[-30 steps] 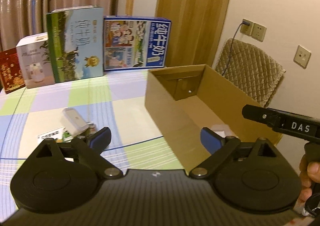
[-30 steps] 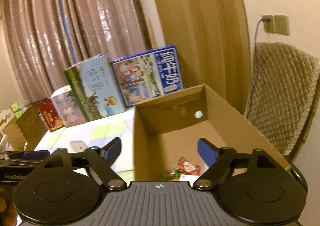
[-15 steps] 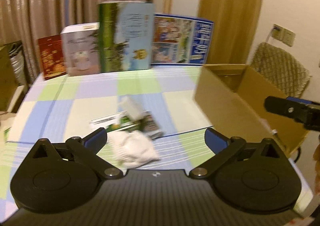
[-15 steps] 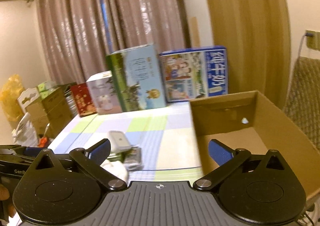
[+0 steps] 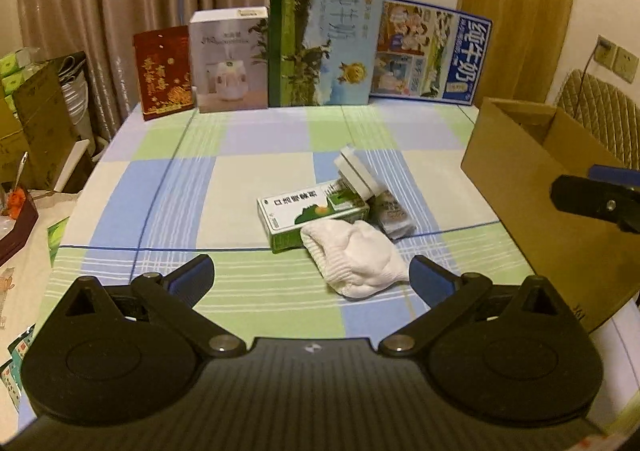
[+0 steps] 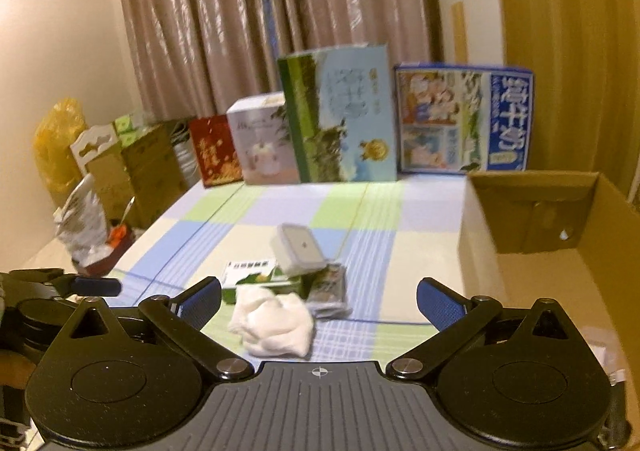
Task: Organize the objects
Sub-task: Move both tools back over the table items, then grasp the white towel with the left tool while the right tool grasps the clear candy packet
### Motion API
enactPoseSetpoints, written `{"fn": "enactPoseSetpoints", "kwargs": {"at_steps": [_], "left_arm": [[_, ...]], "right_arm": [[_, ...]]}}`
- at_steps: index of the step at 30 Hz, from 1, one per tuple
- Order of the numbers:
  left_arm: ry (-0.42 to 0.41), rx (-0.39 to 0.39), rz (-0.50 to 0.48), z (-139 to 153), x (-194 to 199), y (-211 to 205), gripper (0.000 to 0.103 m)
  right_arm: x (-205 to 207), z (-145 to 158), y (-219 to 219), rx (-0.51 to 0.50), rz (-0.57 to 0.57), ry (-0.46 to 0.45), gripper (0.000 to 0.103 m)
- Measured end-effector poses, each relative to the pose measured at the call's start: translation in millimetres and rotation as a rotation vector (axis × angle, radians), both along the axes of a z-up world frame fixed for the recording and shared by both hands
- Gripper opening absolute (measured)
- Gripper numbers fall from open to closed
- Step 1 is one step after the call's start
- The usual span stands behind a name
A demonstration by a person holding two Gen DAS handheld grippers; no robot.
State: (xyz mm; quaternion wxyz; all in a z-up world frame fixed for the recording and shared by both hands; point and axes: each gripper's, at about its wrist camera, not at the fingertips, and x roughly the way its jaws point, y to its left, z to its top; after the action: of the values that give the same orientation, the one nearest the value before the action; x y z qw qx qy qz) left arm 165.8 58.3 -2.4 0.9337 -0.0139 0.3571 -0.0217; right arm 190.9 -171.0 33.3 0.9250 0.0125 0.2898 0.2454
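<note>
On the checked cloth of the table (image 5: pixel 168 187) I see a small heap near the middle: a white sock (image 5: pixel 356 257) nearest me, touching a green-and-white medicine box (image 5: pixel 310 213), with a small white case (image 5: pixel 356 171) propped tilted on that box and a grey packet (image 5: pixel 392 213) just beside them. My left claw (image 5: pixel 312 277) is spread wide and holds nothing, hovering just short of the sock, and my right claw (image 6: pixel 318 301) is likewise spread and bare, with the sock (image 6: pixel 276 321) between its fingers in view. To the right stands the open cardboard box (image 6: pixel 560 211) at the table's edge, and four printed cartons line the far side before the curtain (image 5: pixel 100 11).
</note>
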Motion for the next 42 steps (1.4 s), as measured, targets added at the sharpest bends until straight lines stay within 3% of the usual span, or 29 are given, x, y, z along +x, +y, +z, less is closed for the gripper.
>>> {"fn": "enactPoseSetpoints", "kwargs": {"at_steps": [8,10,13,20,24,30,35,37,42], "left_arm": [[0.064,0.055,-0.065,-29,21,-12,0.102],[0.078,0.066,-0.076,-36,28,-13,0.102],[0.092,0.059,-0.092,-44,38,-15,0.102],[0.107,0.04,-0.107,-63,64,-19,0.099],[0.12,0.041,-0.11,-75,79,-21,0.089],[0.148,-0.034,-0.111,-89,98,-22,0.077],[0.172,-0.07,-0.134,-95,104,-19,0.048],[0.171,-0.047,-0.131,-90,104,-17,0.039],[0.174,0.013,-0.081,-85,103,0,0.037]], "right_arm": [[28,-13,7,-0.025,-0.006,0.058,0.1],[39,-19,9,-0.022,-0.006,0.086,0.085],[58,-34,14,-0.03,-0.004,0.159,0.077],[83,-59,19,-0.074,0.003,0.219,0.075],[94,-69,15,-0.085,-0.011,0.232,0.072],[106,-77,18,-0.086,-0.008,0.245,0.072],[110,-82,28,-0.08,0.024,0.249,0.071],[113,-85,34,-0.086,0.041,0.244,0.07],[124,-96,49,-0.107,0.075,0.229,0.069]]}}
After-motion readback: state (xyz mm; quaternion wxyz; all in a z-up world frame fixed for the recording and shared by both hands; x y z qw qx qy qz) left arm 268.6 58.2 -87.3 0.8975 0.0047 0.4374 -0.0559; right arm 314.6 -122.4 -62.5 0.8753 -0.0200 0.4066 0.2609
